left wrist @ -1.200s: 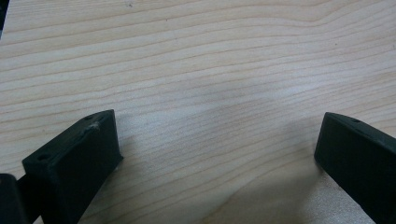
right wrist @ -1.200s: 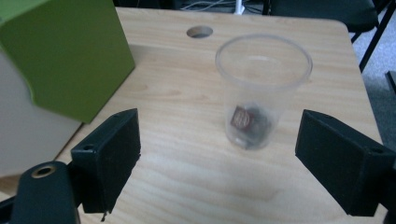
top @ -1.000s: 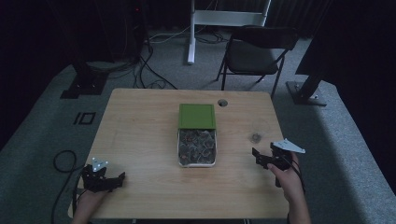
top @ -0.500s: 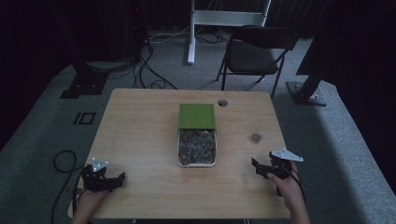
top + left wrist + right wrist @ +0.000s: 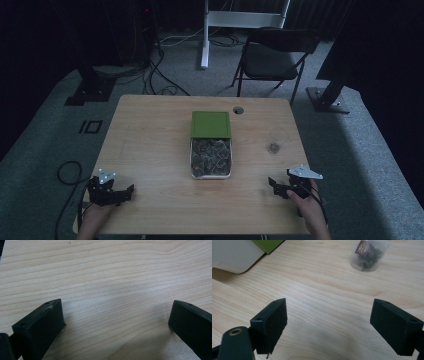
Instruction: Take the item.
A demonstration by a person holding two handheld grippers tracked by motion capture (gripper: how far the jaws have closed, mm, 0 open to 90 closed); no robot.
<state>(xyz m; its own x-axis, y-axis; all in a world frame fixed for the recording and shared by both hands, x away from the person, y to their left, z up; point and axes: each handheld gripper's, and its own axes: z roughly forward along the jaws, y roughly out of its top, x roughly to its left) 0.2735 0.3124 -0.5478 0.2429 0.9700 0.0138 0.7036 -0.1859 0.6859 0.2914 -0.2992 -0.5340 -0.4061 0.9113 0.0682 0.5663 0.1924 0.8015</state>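
Note:
A white tin (image 5: 211,159) holding several dark tea bags sits mid-table, with its green lid (image 5: 210,124) lying just behind it. One loose tea bag (image 5: 273,148) in a clear wrapper lies to the tin's right; the right gripper view has it (image 5: 369,255) ahead and to the right of the jaws. My right gripper (image 5: 274,182) hovers open near the table's front right, empty (image 5: 329,315). The tin's corner (image 5: 234,255) and green lid (image 5: 268,245) show at that view's upper left. My left gripper (image 5: 129,191) rests open at the front left over bare wood (image 5: 115,317).
The wooden table (image 5: 150,140) has a small round cable hole (image 5: 238,109) behind the lid. A black folding chair (image 5: 272,55) stands beyond the far edge, with cables and stand bases on the grey carpet around it.
My right gripper has drawn back toward the table's front edge, away from the loose tea bag. The left gripper has stayed put.

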